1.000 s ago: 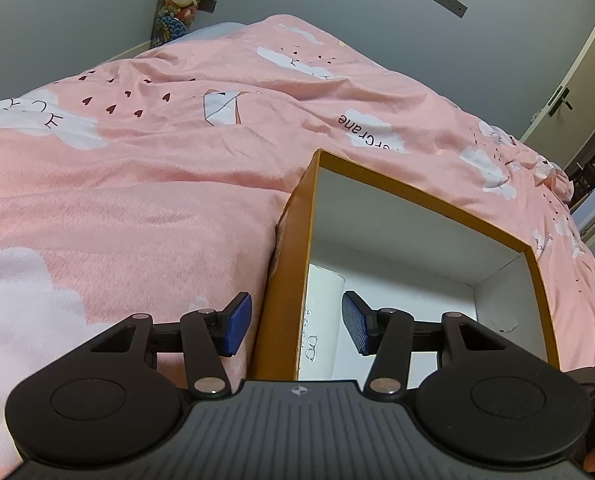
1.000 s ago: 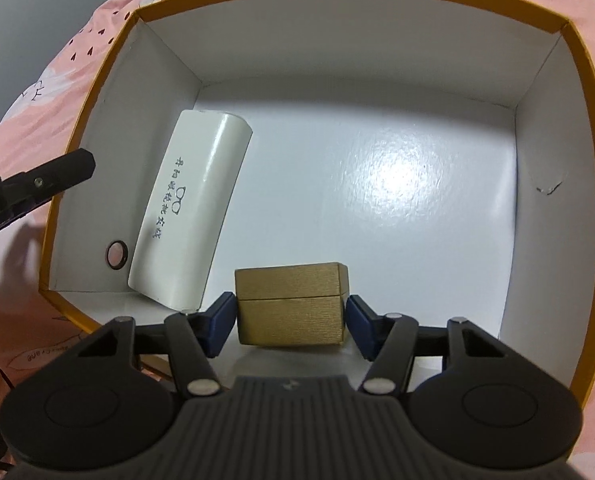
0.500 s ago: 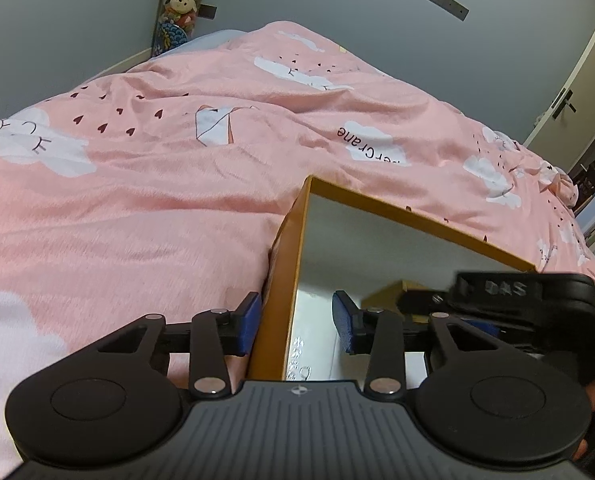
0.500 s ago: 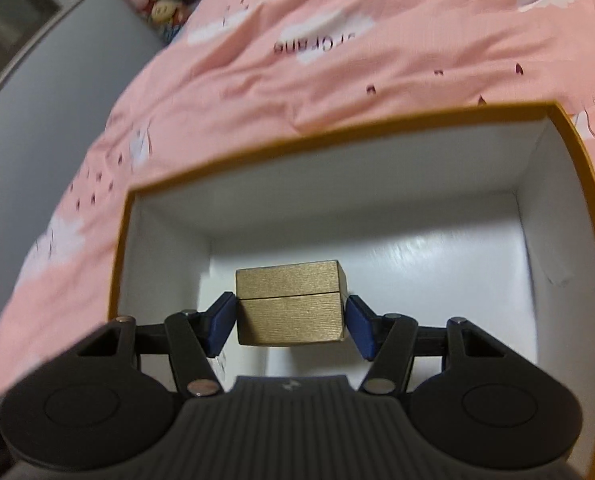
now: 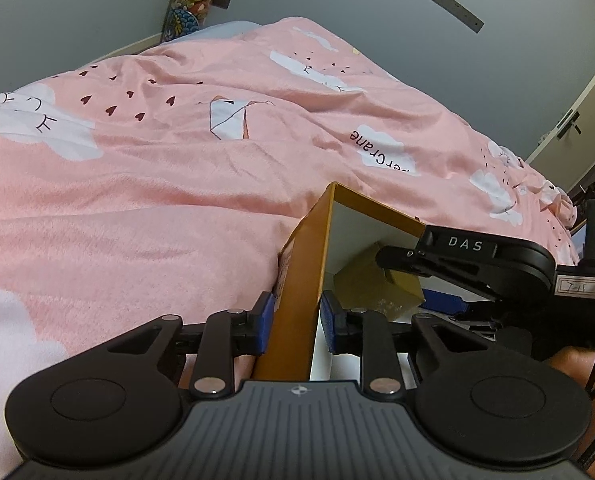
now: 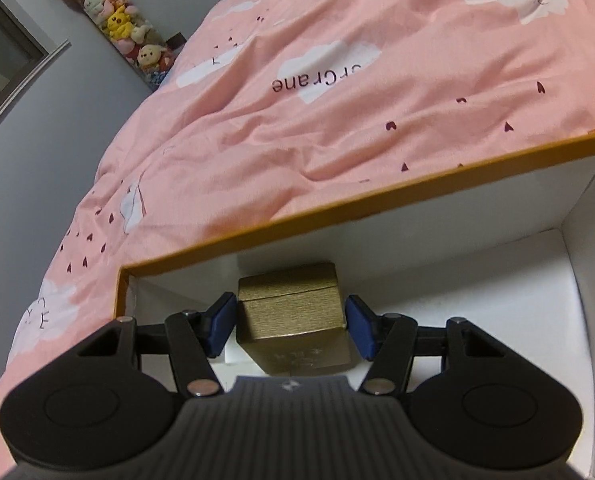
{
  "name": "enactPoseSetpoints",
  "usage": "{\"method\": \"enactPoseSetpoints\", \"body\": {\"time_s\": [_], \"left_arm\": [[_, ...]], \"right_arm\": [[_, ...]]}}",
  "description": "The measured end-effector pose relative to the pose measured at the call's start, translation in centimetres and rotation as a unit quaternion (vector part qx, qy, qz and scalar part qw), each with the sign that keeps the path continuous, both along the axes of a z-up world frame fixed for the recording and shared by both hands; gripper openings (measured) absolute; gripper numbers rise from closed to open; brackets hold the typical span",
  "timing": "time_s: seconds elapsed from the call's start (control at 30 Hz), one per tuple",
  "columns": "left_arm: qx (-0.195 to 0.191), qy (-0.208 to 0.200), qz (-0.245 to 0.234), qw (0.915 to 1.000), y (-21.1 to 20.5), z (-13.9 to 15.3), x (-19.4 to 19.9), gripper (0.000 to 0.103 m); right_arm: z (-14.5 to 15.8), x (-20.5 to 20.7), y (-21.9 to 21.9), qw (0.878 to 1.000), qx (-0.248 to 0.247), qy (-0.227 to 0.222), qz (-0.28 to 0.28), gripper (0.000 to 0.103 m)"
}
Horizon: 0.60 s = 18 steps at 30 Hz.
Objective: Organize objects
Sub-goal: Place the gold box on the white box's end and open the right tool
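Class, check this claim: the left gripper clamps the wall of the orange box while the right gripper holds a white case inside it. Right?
Wrong on one point: the right gripper holds a gold box, not a white case, as the right wrist view shows. The left gripper does clamp the orange box wall.

Open box (image 6: 377, 196) on bed (image 6: 337, 100), small box (image 6: 293, 304) inside

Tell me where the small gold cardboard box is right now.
The small gold cardboard box is clamped in the right gripper, inside the orange open box, near its left wall.
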State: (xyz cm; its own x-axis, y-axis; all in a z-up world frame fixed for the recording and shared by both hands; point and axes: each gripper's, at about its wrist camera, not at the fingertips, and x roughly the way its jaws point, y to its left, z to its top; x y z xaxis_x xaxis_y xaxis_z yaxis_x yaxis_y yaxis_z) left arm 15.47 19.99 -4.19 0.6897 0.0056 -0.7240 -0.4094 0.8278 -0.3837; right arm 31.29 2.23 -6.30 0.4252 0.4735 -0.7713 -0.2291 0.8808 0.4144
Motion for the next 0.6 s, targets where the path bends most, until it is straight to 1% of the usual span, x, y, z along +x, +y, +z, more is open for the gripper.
{"method": "enactPoseSetpoints", "body": {"time_s": [0.2, 0.27, 0.33, 0.53, 0.6], "left_arm": [[-0.003, 0.002, -0.001, 1.0000, 0.1, -0.2, 0.0, 0.030], [-0.005, 0.001, -0.002, 1.0000, 0.1, -0.3, 0.0, 0.030], [-0.008, 0.003, -0.002, 1.0000, 0.2, -0.3, -0.1, 0.030], [-0.013, 0.005, -0.005, 0.9999, 0.0, -0.4, -0.1, 0.030], [-0.014, 0.005, -0.005, 0.9999, 0.0, -0.4, -0.1, 0.030]], "right_arm": [[-0.2, -1.3, 0.1, 0.999, 0.013, -0.030, -0.024, 0.061], [-0.6, -1.5, -0.2, 0.999, 0.032, -0.012, -0.030, 0.061], [-0.5, -1.7, -0.4, 0.999, 0.040, 0.000, -0.026, 0.061], [-0.4, -2.1, -0.9, 0.998, 0.039, 0.043, 0.011, 0.061], [-0.6, -2.1, -1.3, 0.997, 0.046, 0.055, 0.016, 0.061]]}}
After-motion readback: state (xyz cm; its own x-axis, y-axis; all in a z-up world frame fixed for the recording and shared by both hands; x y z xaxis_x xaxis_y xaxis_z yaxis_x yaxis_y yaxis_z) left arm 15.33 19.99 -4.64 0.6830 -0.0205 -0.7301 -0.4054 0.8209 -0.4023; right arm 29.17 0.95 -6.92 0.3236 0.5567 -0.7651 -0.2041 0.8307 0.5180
